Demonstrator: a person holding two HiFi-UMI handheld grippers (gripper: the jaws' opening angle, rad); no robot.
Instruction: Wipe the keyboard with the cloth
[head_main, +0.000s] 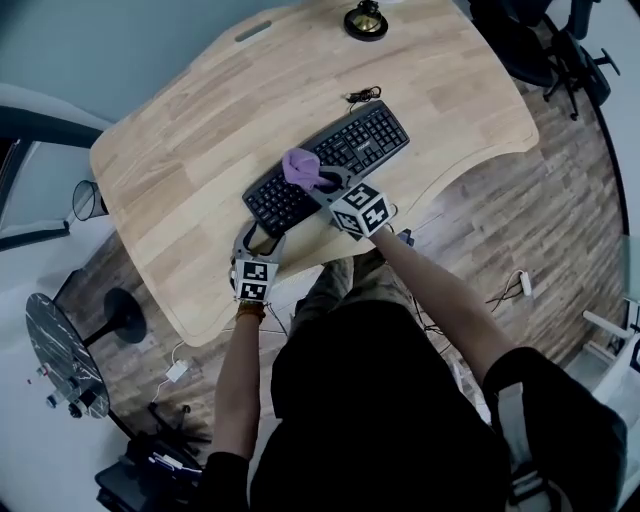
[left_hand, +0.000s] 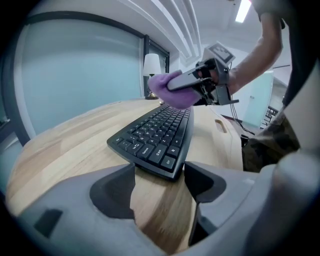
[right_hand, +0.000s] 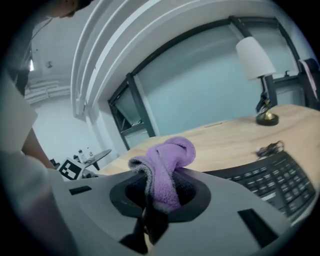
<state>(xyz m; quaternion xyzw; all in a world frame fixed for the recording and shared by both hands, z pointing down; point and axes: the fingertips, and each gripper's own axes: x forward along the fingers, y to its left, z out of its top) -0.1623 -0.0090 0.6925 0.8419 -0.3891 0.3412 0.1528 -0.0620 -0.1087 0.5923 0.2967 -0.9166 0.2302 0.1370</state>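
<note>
A black keyboard (head_main: 345, 150) lies slantwise on the wooden desk (head_main: 200, 130). My right gripper (head_main: 320, 183) is shut on a bunched purple cloth (head_main: 301, 167), which hangs over the keyboard's left half; whether it touches the keys cannot be told. In the right gripper view the cloth (right_hand: 167, 167) bulges up between the jaws, with the keyboard (right_hand: 272, 182) to the right. My left gripper (head_main: 257, 240) stands open at the keyboard's near-left end. In the left gripper view that end of the keyboard (left_hand: 157, 137) lies just beyond the open gripper (left_hand: 160, 182), with the cloth (left_hand: 167, 90) above the keys.
A lamp (head_main: 366, 20) stands at the desk's far edge, and the keyboard's coiled cable (head_main: 365, 96) lies behind the keyboard. A cable slot (head_main: 253, 32) is at the back left. Office chairs (head_main: 540, 45) stand at the right, a round side table (head_main: 55, 345) at the left.
</note>
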